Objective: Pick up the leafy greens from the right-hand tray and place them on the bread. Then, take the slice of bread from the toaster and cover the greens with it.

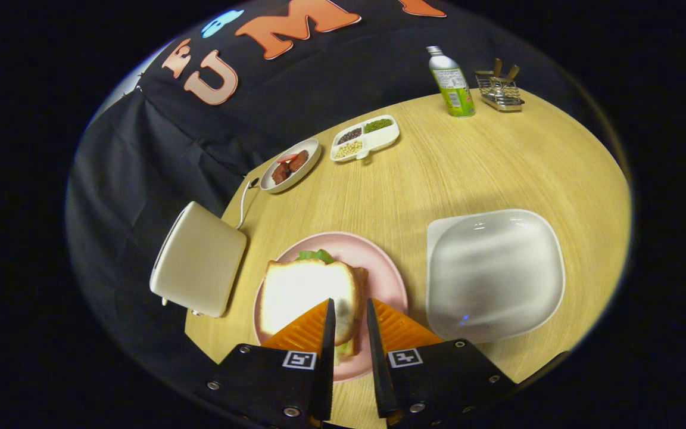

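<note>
A slice of bread (301, 292) lies on top of leafy greens (316, 255), whose tips stick out at its far edge. Both rest on a pink plate (379, 262), and a lower slice shows under the near right corner. My gripper (349, 302) hovers over the right edge of the top slice. Its fingers stand a narrow gap apart, and the slice's crust fills that gap, so they look shut on it. The white toaster (200, 265) stands left of the plate at the table's edge. To the right of the plate sits a white tray (495, 274) with nothing in it.
Beyond the plate sit a small dish of sausage pieces (290, 165) and a divided dish of beans (365, 138). A green bottle (451, 82) and a wire rack (499, 92) stand at the far edge. The toaster's cord (243, 205) runs off the table's left edge.
</note>
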